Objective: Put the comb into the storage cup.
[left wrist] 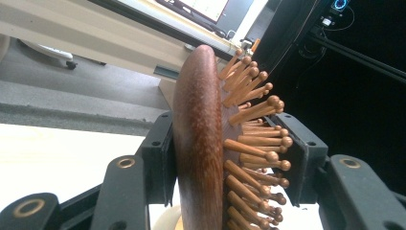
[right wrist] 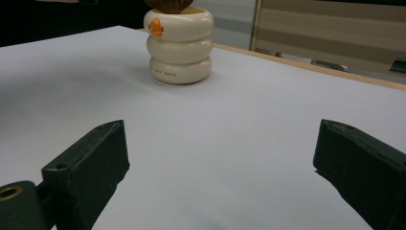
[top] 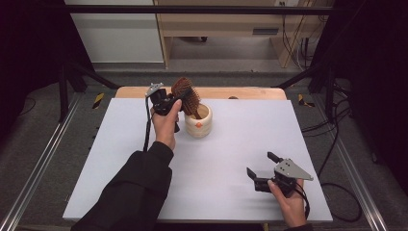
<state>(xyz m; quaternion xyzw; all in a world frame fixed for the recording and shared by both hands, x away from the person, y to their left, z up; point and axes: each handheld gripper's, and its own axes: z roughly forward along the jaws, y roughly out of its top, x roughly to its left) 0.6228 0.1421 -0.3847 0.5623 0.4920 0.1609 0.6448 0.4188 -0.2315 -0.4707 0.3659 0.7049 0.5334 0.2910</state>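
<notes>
A wooden hairbrush (top: 186,95) with round-tipped pins stands tilted, its handle down inside a cream ringed cup (top: 198,122) at the back middle of the table. My left gripper (top: 177,99) is shut on the brush head. In the left gripper view one jaw presses the brush's smooth back (left wrist: 198,143) and the other meets the pin tips. My right gripper (top: 261,163) rests low near the front right of the table, open, with nothing between its jaws. From the right gripper (right wrist: 220,158) the cup (right wrist: 179,45) with its orange mark stands well ahead on the left.
A white mat (top: 240,144) covers the table, and a strip of wooden tabletop (top: 240,92) shows along its far edge. Metal frame rails run down both sides. A wooden cabinet and cables stand beyond the table.
</notes>
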